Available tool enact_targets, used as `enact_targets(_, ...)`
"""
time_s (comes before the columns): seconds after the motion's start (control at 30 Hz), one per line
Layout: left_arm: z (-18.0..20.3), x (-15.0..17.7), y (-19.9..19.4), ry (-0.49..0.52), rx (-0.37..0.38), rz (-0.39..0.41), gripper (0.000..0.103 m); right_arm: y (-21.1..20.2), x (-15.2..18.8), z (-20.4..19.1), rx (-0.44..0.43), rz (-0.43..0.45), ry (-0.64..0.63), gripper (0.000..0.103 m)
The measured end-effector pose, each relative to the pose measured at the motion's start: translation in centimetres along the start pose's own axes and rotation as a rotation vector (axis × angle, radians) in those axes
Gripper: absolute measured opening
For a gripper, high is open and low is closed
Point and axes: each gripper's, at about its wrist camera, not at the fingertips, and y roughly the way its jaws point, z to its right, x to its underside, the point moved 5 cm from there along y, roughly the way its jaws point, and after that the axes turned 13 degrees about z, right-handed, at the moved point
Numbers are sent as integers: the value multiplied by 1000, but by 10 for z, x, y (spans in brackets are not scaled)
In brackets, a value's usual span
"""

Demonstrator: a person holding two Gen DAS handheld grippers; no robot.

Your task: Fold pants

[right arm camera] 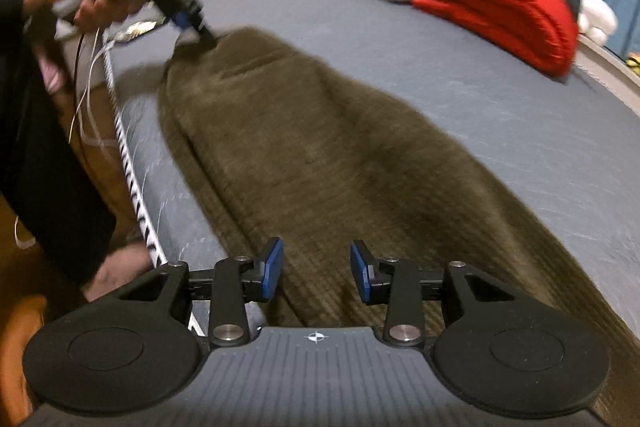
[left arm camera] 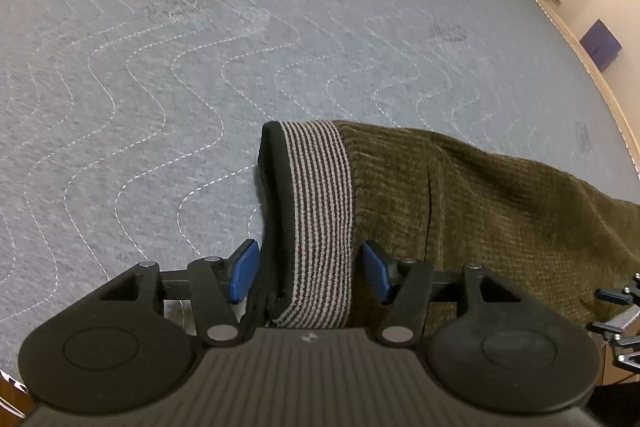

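Pants (right arm camera: 320, 155), olive and ribbed, lie lengthwise along the near edge of the grey mattress (left arm camera: 160, 67), running in the right wrist view from 6 o'clock up to 10 o'clock. The striped waistband (left arm camera: 320, 219) sits between the pads of the left gripper (left arm camera: 306, 275); the jaws stand about half open, with gaps on both sides, so nothing is clamped. The right gripper (right arm camera: 316, 275) hovers over the leg end, its jaws a little under half open and empty. That view is blurred.

My reading: the pants are laid out straight and the first fold is not yet made. The next move calls for each gripper to close on its end, then lift one end over onto the other, keeping the edges lined up. A red bundle (right arm camera: 500, 11) lies at 1 o'clock, well apart.
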Motion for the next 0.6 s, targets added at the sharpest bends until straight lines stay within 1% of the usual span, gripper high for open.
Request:
enact_targets(0.13, 1, 5, -2, 13, 14, -7, 61, 15, 5, -4, -23, -59, -64, 39)
enact_targets(0.2, 0, 6, 0, 19, 18, -9, 59, 17, 10, -5, -40, -75, -65, 39)
enact_targets(0.3, 2, 7, 2, 25, 29, -12, 49, 17, 11, -7, -47, -83, -78, 39)
enact_targets(0.37, 5, 7, 2, 71, 20, -5, 43, 19, 10, -7, -58, -83, -80, 37)
enact_targets(0.4, 7, 7, 3, 90, 20, 0, 36, 18, 9, -8, -76, -83, -88, 23)
enact_targets(0.43, 8, 6, 0, 102, 19, 7, 29, 29, 12, -9, -101, -89, -92, 10)
enact_targets(0.53, 10, -3, -19, 108, 42, 61, 20, 31, 4, -15, -93, -73, -145, 6)
enact_targets(0.6, 9, -11, -40, 93, 56, 110, 19, 21, -12, -8, -81, -17, -117, 6)
